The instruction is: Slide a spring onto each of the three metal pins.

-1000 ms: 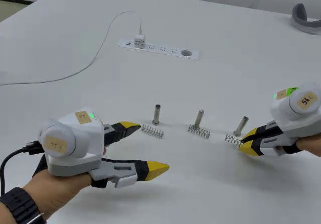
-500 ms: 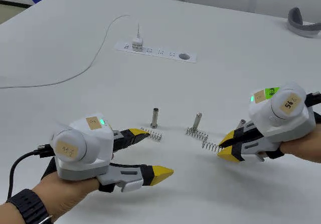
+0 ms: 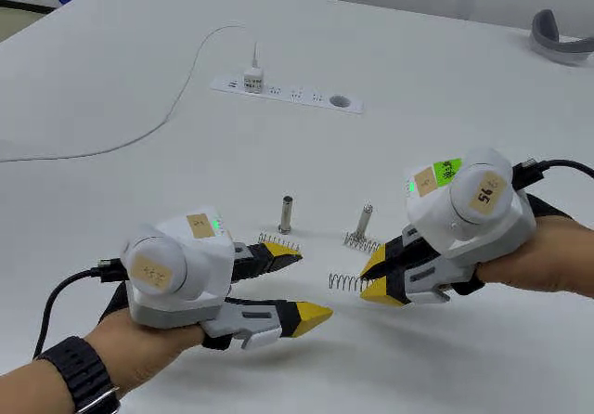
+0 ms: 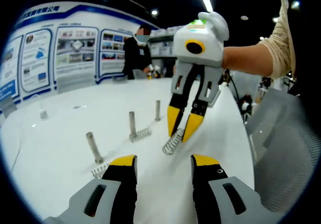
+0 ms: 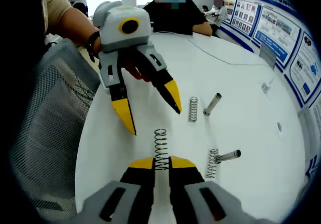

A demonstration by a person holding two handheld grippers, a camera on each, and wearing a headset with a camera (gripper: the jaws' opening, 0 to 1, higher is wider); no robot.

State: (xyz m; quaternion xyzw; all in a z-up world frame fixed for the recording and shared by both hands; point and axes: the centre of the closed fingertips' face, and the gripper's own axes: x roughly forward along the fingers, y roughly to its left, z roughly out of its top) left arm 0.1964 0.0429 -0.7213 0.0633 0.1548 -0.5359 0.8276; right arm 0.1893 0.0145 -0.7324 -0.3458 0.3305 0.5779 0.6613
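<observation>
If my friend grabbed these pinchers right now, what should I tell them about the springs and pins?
Left gripper: open, empty.
Right gripper: shut on the held spring, gripping one end.
First spring lies by the left pin; second spring lies by the middle pin. Third pin is bare.
Done: no spring on any pin.
Left: all three.

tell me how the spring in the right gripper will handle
Probably light and fairly stiff: the spring, pinched at one end by the right gripper, sticks out straight. Its thin open coils likely flex if pushed sideways. Set down, it may roll.
</observation>
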